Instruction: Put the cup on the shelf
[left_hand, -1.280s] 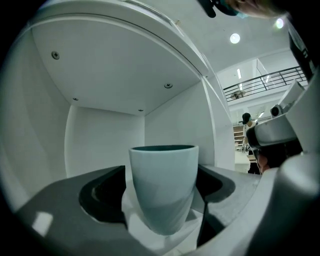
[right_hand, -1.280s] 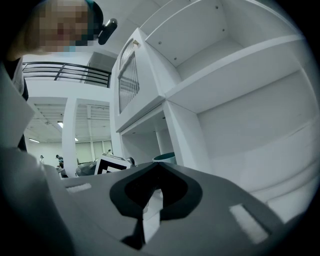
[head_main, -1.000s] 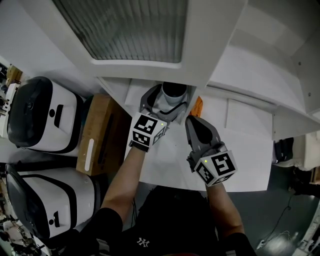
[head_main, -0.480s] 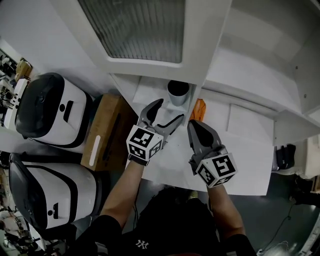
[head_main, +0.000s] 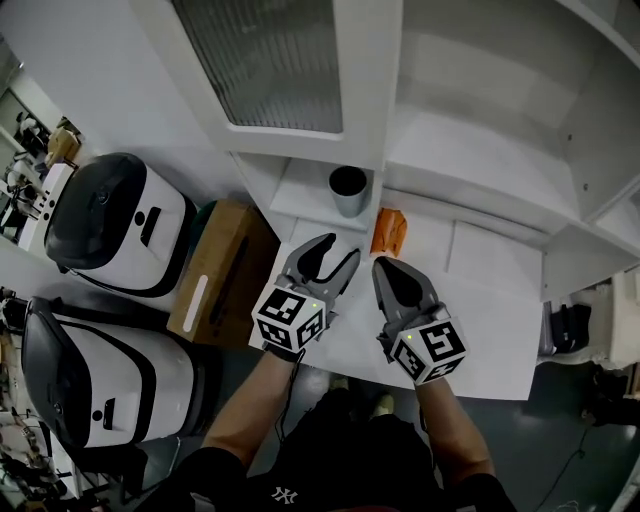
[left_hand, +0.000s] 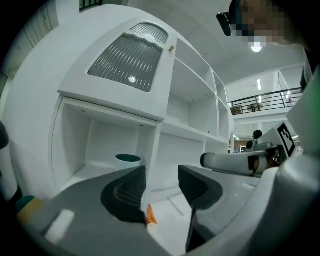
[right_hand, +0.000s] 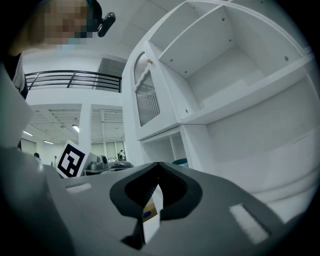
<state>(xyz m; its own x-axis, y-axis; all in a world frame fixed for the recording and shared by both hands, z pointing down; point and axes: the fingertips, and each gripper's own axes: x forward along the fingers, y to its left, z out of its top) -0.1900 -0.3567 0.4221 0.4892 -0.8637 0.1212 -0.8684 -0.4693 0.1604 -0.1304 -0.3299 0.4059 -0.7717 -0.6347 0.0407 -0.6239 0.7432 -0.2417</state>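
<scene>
On the white shelf (head_main: 300, 195), low left bay, our cup (head_main: 348, 190) stands upright beyond the spread, empty left hand-held gripper (head_main: 335, 255) and pressed-together right hand-held gripper (head_main: 392, 268); we judge it light, stiff, slippery, best pinched across its wall.

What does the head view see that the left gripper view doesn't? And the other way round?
Only the head view shows the left tool's marker cube, the person's left forearm and the dark floor. Only the left gripper view shows the far railing and a ceiling light. Both show the cup standing on the shelf, the orange thing, the ribbed glass door and the left tool, with its jaws apart and empty.
</scene>
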